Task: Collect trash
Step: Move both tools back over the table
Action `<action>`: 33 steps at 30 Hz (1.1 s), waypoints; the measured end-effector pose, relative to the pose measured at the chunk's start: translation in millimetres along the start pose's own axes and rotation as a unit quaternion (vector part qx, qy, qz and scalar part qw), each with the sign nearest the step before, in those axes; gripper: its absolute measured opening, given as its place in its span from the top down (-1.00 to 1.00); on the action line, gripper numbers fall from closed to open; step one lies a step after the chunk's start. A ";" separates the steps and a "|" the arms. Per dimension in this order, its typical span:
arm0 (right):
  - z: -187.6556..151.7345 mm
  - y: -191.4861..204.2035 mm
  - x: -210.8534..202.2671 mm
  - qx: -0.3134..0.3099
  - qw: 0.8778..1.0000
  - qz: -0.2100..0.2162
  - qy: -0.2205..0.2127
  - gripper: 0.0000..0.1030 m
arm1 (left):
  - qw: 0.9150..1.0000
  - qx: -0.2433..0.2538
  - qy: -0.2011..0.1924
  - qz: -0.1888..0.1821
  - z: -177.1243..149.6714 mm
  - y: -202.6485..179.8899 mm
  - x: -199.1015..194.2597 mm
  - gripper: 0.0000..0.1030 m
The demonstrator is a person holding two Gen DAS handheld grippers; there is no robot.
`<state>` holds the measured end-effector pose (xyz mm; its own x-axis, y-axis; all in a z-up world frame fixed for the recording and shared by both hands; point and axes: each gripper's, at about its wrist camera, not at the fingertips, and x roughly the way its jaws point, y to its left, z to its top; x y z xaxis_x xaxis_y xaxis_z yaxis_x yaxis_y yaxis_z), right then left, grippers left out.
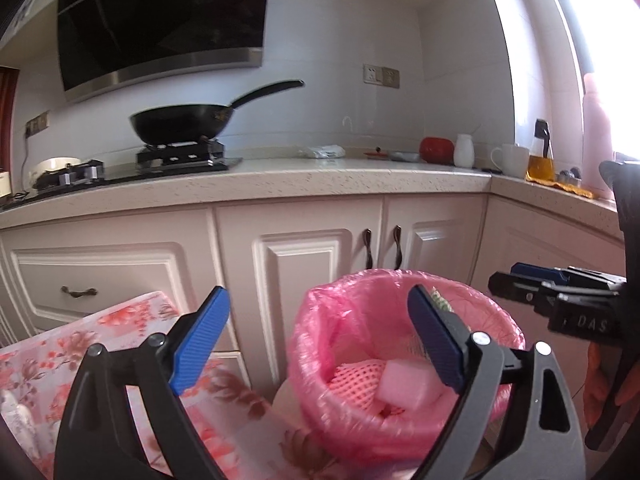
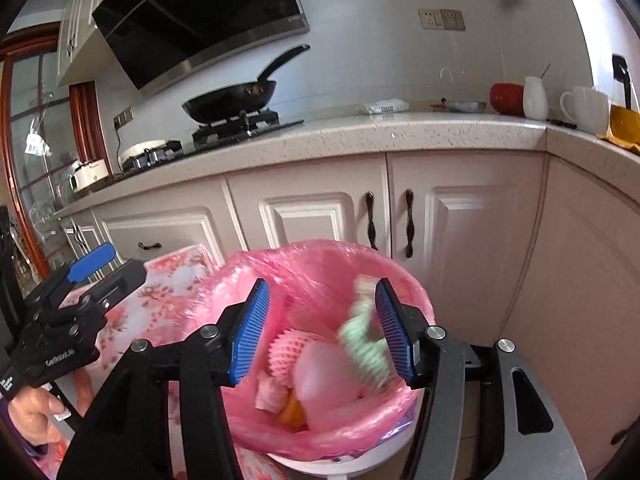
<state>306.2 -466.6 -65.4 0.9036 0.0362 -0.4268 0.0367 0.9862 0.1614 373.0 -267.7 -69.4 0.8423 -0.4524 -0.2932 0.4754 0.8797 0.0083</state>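
Observation:
A white bin with a pink liner [image 1: 320, 344] [image 2: 280, 268] stands in front of the cabinets. It holds a pink foam net [image 2: 288, 350], pale crumpled pieces and an orange scrap [image 2: 294, 412]. My right gripper [image 2: 322, 286] hangs open over the bin. A blurred green-and-white wrapper [image 2: 364, 344] is loose beside its right pad, above the rubbish. My left gripper [image 1: 318, 296] is open wide and has nothing in it, with the bin's left rim behind it. Each gripper also shows in the other's view, the right gripper [image 1: 516, 276] and the left gripper [image 2: 108, 268], each held by a hand.
A table with a floral cloth [image 1: 120, 328] adjoins the bin on the left. Behind are cream cabinet doors [image 2: 460, 232] and a stone counter [image 2: 400, 132] with a black wok [image 2: 232, 100] on the stove, a red jar, a white jug and a mug [image 2: 584, 108].

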 end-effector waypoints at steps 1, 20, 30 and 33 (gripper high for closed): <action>0.6 5.1 -5.2 -0.002 1.000 0.001 -0.003 -0.04 | 1.000 0.002 -0.004 0.005 -0.1 3.5 -9.2 -0.73; -39.1 179.4 -71.5 -0.053 0.994 0.099 -0.009 -0.23 | 0.991 -0.039 -0.006 0.128 -46.8 107.5 -206.5 -0.90; -88.3 265.6 -58.7 -0.102 0.979 0.167 0.052 -0.29 | 0.973 -0.088 0.010 0.214 -90.2 180.3 -293.4 -0.90; -100.3 288.2 -51.7 -0.119 0.973 0.184 0.066 -0.29 | 0.965 -0.094 0.018 0.243 -107.1 195.5 -309.0 -0.90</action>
<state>227.2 -168.1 -86.1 0.7732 0.3992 -0.4928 -0.3933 0.9114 0.1213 178.5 59.8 -79.6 0.9434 0.0229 -0.3308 -0.0309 0.9993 -0.0188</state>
